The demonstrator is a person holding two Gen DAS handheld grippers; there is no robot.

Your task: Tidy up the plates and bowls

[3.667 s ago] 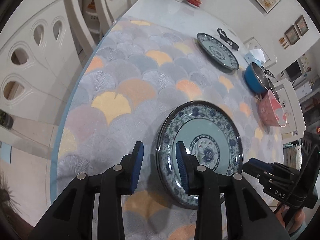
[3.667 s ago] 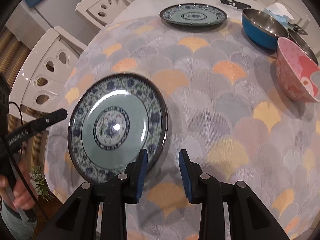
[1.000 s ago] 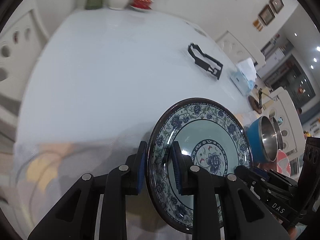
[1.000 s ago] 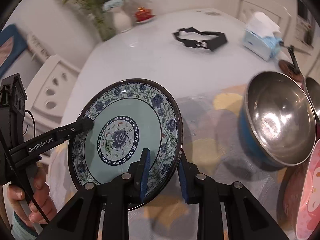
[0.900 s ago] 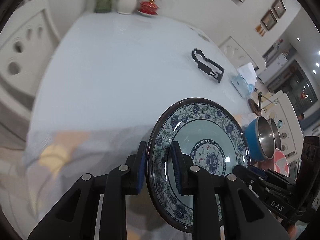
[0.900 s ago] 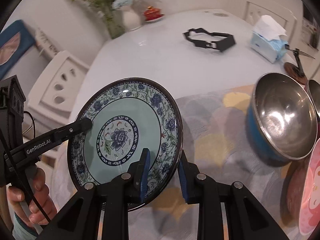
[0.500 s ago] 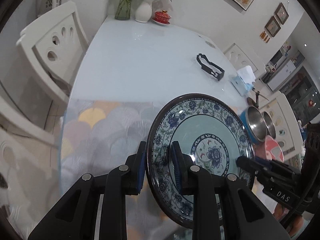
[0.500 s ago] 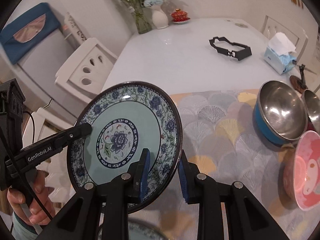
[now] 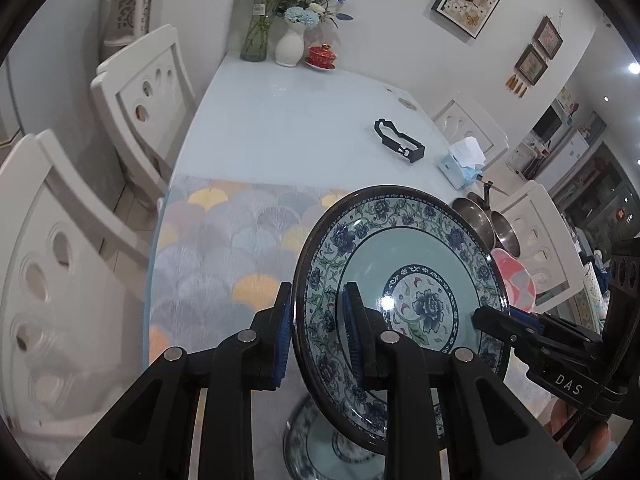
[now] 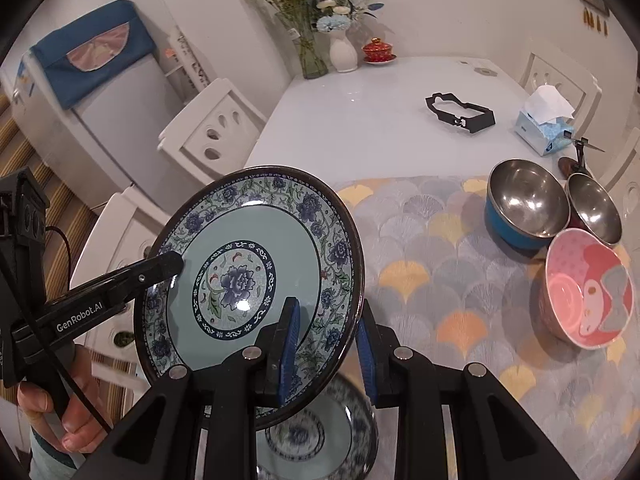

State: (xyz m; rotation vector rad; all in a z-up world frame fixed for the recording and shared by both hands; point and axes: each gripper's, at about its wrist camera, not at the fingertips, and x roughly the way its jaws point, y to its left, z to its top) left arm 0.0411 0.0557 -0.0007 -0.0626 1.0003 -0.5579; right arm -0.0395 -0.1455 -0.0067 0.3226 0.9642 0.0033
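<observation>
Both grippers hold one blue floral plate (image 9: 404, 292) in the air over the table. My left gripper (image 9: 316, 334) is shut on its left rim. My right gripper (image 10: 328, 344) is shut on its right rim, where the plate (image 10: 248, 280) tilts toward the camera. A second matching plate (image 10: 320, 440) lies on the patterned mat directly below; it also shows in the left wrist view (image 9: 332, 448). A blue steel bowl (image 10: 524, 208), a second steel bowl (image 10: 592, 208) and a pink bowl (image 10: 584, 296) stand at the right.
The patterned mat (image 10: 440, 264) covers the near table. On the bare white tabletop (image 10: 360, 120) lie a black strap (image 10: 460, 114) and a tissue box (image 10: 542, 132). Vases with flowers (image 10: 340, 52) stand at the far end. White chairs (image 9: 148, 92) line the left side.
The plate has been carried back from the far mat edge and raised. It now hangs above the second plate, which has come into view below it.
</observation>
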